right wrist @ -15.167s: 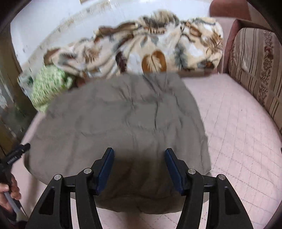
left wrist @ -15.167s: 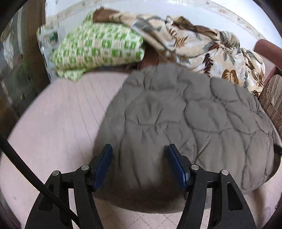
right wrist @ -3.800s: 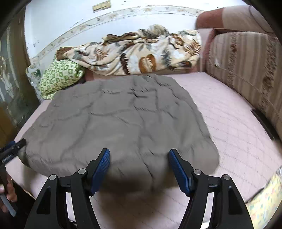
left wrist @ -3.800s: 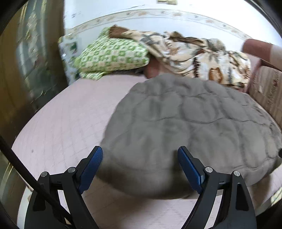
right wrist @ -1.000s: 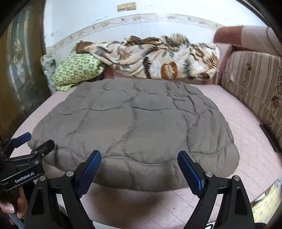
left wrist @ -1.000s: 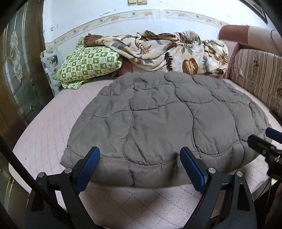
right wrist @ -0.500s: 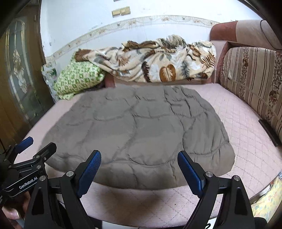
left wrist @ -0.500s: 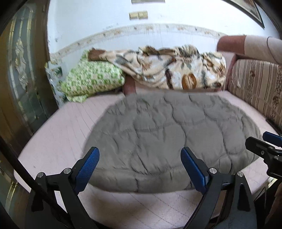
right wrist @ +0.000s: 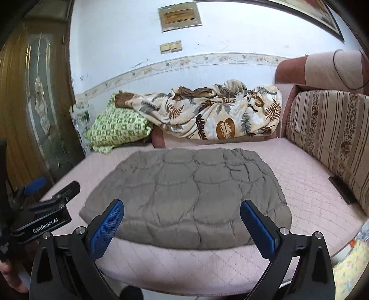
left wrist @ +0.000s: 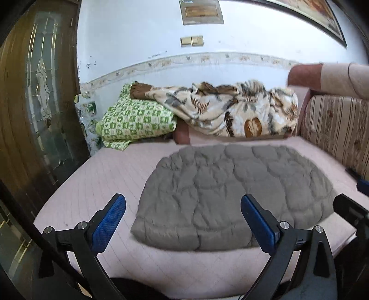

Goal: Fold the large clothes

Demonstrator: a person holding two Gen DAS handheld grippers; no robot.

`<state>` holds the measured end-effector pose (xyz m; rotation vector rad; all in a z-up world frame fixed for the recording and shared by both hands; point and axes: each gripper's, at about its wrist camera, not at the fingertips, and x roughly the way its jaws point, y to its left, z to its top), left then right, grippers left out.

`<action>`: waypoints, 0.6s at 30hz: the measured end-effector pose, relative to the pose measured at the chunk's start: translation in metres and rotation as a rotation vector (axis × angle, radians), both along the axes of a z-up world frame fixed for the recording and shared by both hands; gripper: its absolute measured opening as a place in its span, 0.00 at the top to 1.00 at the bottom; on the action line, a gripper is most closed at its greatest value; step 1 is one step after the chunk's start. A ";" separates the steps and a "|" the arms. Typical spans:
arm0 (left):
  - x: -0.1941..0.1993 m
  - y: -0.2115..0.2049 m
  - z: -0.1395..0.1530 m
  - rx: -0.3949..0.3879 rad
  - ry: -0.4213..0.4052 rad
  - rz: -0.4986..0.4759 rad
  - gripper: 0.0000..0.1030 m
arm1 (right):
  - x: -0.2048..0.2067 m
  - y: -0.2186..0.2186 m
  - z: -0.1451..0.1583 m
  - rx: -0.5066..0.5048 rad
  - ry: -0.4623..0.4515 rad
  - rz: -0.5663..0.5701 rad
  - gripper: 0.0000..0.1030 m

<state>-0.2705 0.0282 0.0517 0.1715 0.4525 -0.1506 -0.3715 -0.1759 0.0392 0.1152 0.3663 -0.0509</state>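
Pink bed (right wrist: 306, 191) bears grey quilted coat (right wrist: 191, 196); pillow (right wrist: 115, 129)

Framed picture (left wrist: 306, 16) on the wall: cut off by the top and right edge in both views, subject unreadable. Small wall plaque (right wrist: 180, 16): lettering too small to read. Sofa backrest (right wrist: 332, 138) runs out of the right edge. Black flat object (right wrist: 343, 189) at the backrest's foot: kind cannot be told. Grey quilted garment (left wrist: 233, 198): soft with blur in the left wrist view; folded layers underneath hidden. Brown cushion (left wrist: 182, 135) mostly covered by leaf-print blanket (left wrist: 230, 110). Yellow patterned cloth (right wrist: 350, 265) clipped at the lower right corner.
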 end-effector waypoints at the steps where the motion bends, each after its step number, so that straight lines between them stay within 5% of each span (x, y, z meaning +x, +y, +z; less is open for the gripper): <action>1: 0.002 -0.002 -0.007 0.036 0.028 0.046 0.03 | -0.001 0.005 -0.004 -0.019 0.006 0.003 0.01; 3: 0.009 -0.006 -0.020 0.091 0.076 0.081 0.03 | 0.002 0.017 -0.012 -0.073 0.029 0.012 0.01; 7: 0.021 -0.002 -0.047 0.061 0.188 0.066 0.03 | 0.007 0.025 -0.023 -0.078 0.071 0.038 0.01; 18: 0.030 -0.008 -0.086 0.118 0.224 0.040 0.03 | 0.026 0.019 -0.045 -0.070 0.132 0.022 0.01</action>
